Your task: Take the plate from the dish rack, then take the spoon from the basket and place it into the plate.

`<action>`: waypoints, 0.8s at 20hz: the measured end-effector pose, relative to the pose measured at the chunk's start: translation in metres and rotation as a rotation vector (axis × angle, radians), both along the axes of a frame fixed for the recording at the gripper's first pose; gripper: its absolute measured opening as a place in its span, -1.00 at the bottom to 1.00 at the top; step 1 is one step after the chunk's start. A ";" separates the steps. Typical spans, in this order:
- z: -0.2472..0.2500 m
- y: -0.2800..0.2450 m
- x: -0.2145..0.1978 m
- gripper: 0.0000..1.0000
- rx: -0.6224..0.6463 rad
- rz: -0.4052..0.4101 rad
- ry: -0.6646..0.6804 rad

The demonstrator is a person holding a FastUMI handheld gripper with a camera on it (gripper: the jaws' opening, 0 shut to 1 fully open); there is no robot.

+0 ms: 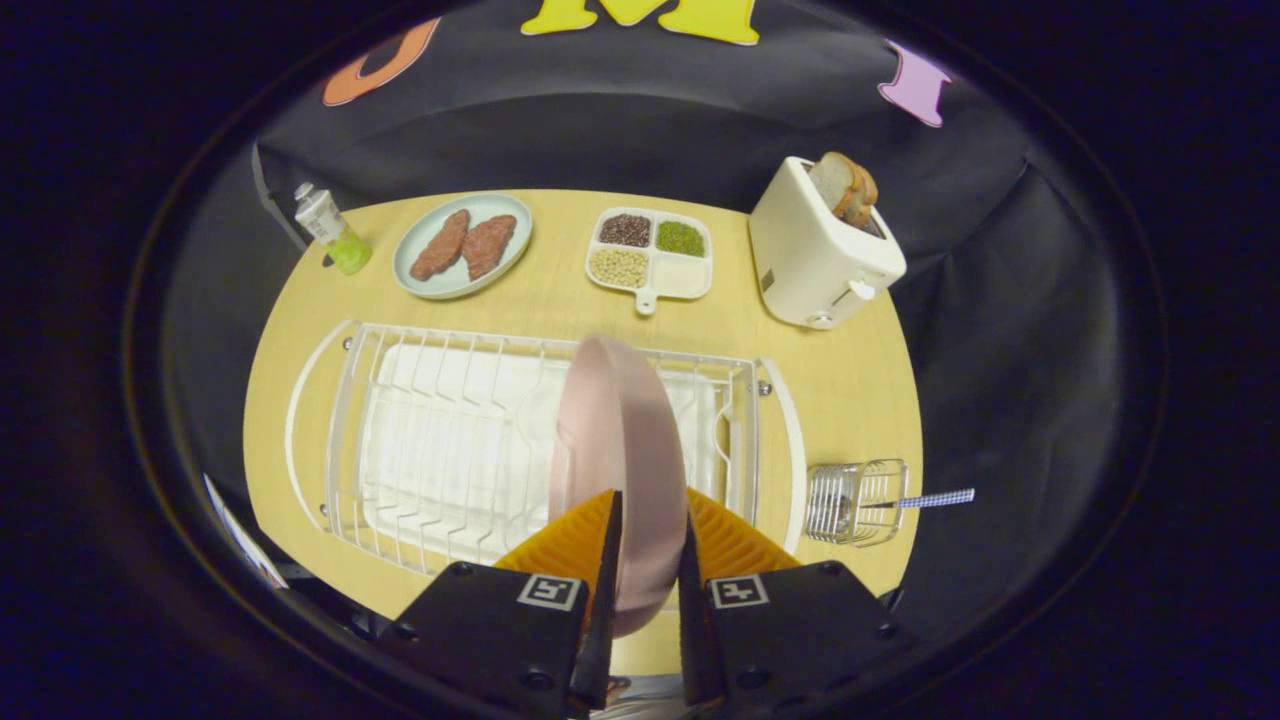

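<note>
My gripper (648, 540) pinches the pink plate (620, 450) on edge, upright above the dish rack (440, 440); the spoon (930, 498) lies rightward in the basket (858, 502), handle pointing away.

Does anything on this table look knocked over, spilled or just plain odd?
Nothing looks spilled or broken. The one unusual sight is the pink plate, held on edge between the jaws of the gripper over the white dish rack. The wire basket lies on its side, the spoon handle poking out.
</note>
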State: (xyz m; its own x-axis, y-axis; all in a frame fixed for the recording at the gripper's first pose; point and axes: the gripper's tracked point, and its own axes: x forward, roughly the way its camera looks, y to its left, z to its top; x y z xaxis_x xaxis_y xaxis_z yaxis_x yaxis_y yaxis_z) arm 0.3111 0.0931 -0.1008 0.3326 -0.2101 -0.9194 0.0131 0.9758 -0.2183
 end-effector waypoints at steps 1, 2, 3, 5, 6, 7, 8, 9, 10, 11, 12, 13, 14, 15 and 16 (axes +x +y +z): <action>0.004 -0.002 0.001 -0.37 -0.016 -0.014 -0.018; 0.007 -0.003 -0.001 -0.43 -0.020 -0.024 -0.031; 0.011 -0.004 -0.002 -0.45 -0.030 -0.024 -0.040; 0.019 -0.009 -0.003 -0.46 -0.059 -0.023 -0.070; 0.023 -0.013 -0.004 -0.46 -0.078 -0.034 -0.089; 0.027 -0.014 -0.006 -0.46 -0.089 -0.038 -0.100; 0.031 -0.017 -0.009 -0.46 -0.101 -0.039 -0.109; 0.036 -0.019 -0.012 -0.46 -0.110 -0.036 -0.123; 0.040 -0.020 -0.016 -0.46 -0.115 -0.032 -0.139; 0.046 -0.020 -0.021 -0.46 -0.117 -0.030 -0.152; 0.050 -0.019 -0.028 -0.46 -0.114 -0.023 -0.161; 0.054 -0.017 -0.036 -0.46 -0.104 -0.015 -0.168; 0.056 -0.016 -0.045 -0.46 -0.090 -0.001 -0.171; 0.057 -0.013 -0.054 -0.46 -0.067 0.011 -0.177; 0.055 -0.010 -0.064 -0.46 -0.040 0.023 -0.180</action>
State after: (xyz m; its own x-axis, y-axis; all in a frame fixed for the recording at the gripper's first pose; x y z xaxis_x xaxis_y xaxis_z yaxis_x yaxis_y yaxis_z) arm 0.2474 0.0836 -0.0461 0.4961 -0.2358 -0.8357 0.0330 0.9668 -0.2532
